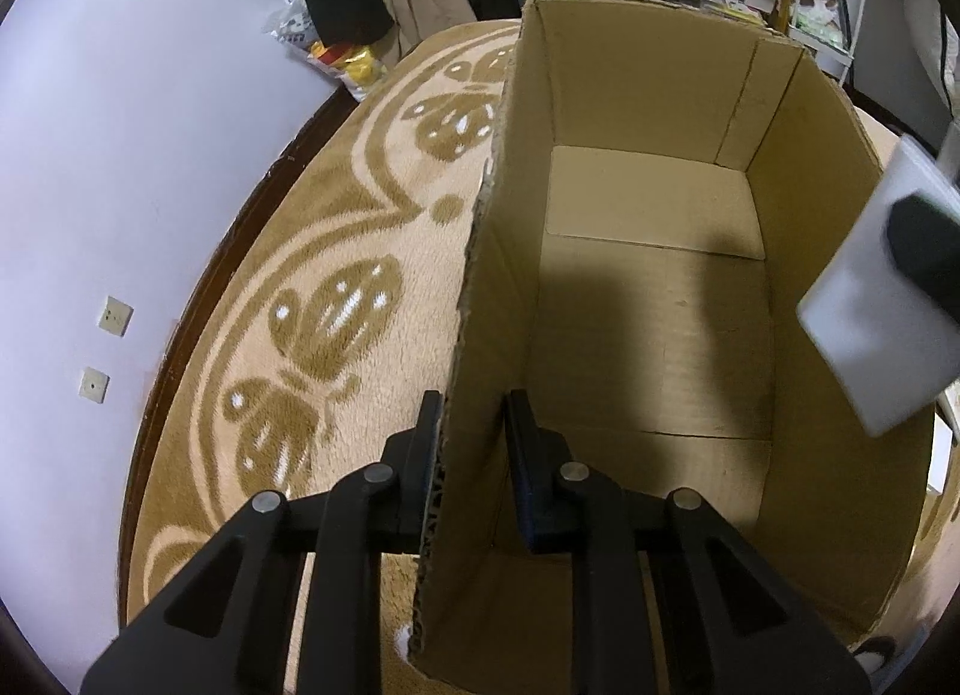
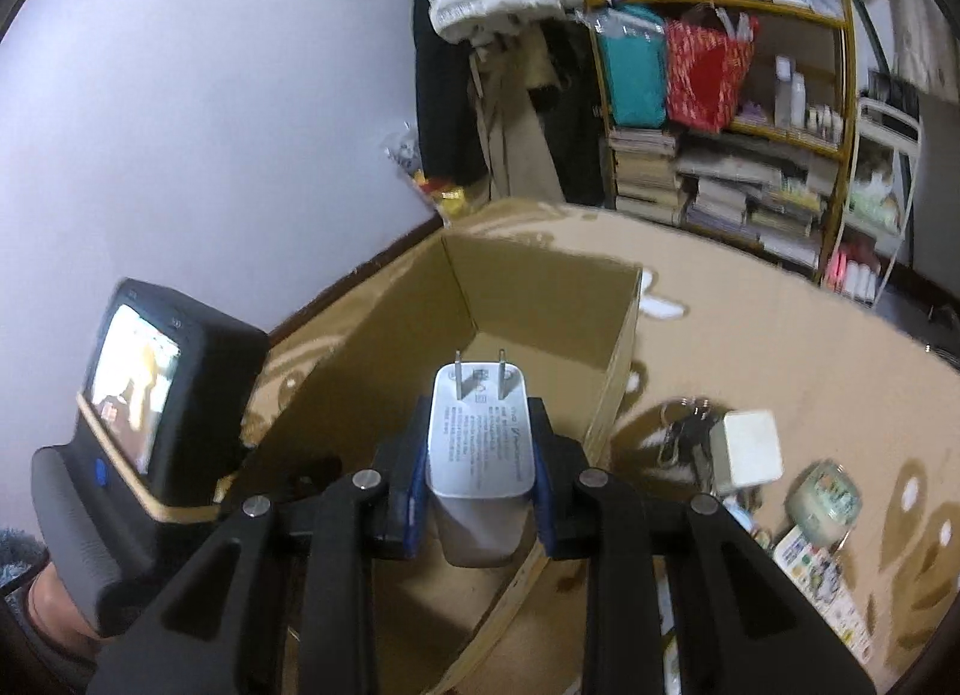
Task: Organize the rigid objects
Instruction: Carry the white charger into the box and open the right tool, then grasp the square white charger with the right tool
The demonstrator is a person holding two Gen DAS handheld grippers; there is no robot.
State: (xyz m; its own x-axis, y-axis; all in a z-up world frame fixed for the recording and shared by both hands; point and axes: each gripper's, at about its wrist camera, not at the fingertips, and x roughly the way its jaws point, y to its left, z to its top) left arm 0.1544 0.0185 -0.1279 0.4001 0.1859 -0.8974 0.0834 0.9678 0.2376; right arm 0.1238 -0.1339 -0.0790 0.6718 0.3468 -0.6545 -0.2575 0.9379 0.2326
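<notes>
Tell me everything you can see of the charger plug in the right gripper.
The charger plug is a white, smooth plastic block with rounded corners, two flat metal prongs pointing away from the camera, and small grey print on its upper face. The right gripper clamps its two sides with blue-padded fingers. It hangs above the open cardboard box, touching nothing else.

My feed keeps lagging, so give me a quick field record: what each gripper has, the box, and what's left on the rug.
left gripper: jaws straddle the box wall, steadying it
right gripper: shut on white charger, prongs forward, above the box
box contents: nothing visible
rug, right of box: keys, white cube, round tin, printed card
</notes>
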